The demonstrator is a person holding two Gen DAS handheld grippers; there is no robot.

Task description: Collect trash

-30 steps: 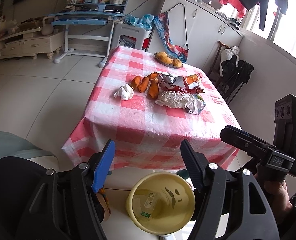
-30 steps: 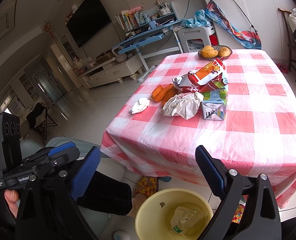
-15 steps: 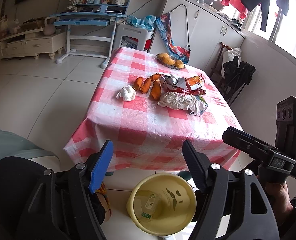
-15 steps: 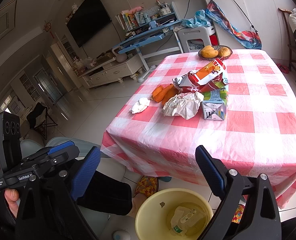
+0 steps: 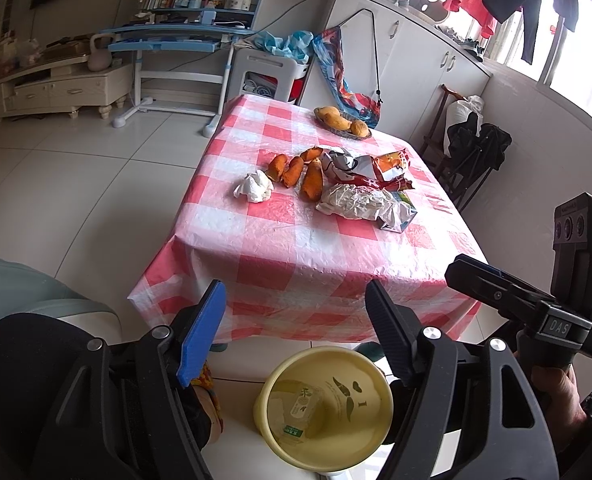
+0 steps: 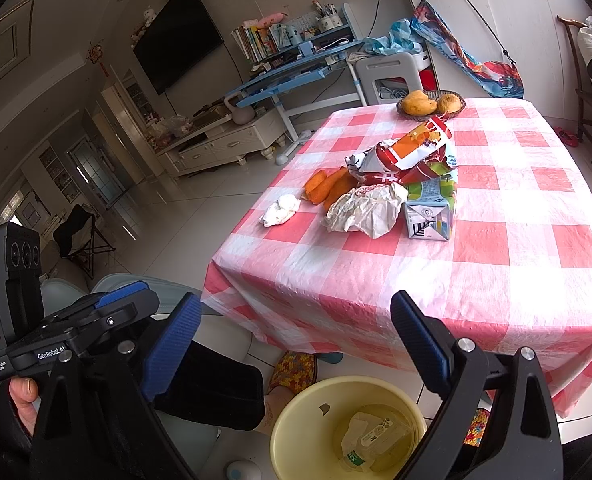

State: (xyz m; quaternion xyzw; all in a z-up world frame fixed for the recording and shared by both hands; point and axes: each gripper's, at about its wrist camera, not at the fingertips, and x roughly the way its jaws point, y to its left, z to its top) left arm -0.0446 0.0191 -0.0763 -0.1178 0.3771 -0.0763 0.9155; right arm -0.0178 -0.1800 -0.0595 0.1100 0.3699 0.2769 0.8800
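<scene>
Pink-and-white checked plastic cloth covers the big tabletop (image 5: 336, 256), and it hangs down over the near edge. On the floor, just below that near edge, stands a round yellow plastic bin (image 6: 296, 420). Inside the bin lies a squashed clear plastic bottle with a green label (image 6: 370, 442).

Most of the trash sits in a heap near the middle of the tabletop. The biggest piece is a crumpled white paper wrapper (image 5: 356, 202). Touching it, on the side toward the right edge, is a small drink carton with green and white print (image 6: 430, 210). Behind them, toward the far edge, lies a crushed red and orange snack bag (image 6: 408, 150). Next to the wrapper, toward the left edge, are some orange peel pieces (image 5: 296, 172). A little balled-up white tissue (image 5: 253, 186) sits just beside the peels, closest to the left edge.

Close to the far edge rests a woven basket with yellow fruit (image 6: 432, 104), well apart from the heap.

Left hand-held gripper (image 5: 296, 328) hangs above the bin, short of the near edge. Its two fingers are spread apart with nothing between them, and they have just been opening a little more. Right hand-held gripper (image 6: 291, 336) is also over the bin, short of the near edge, with its blue fingers spread wide and holding nothing. A hand (image 5: 556, 394) grips its handle.
</scene>
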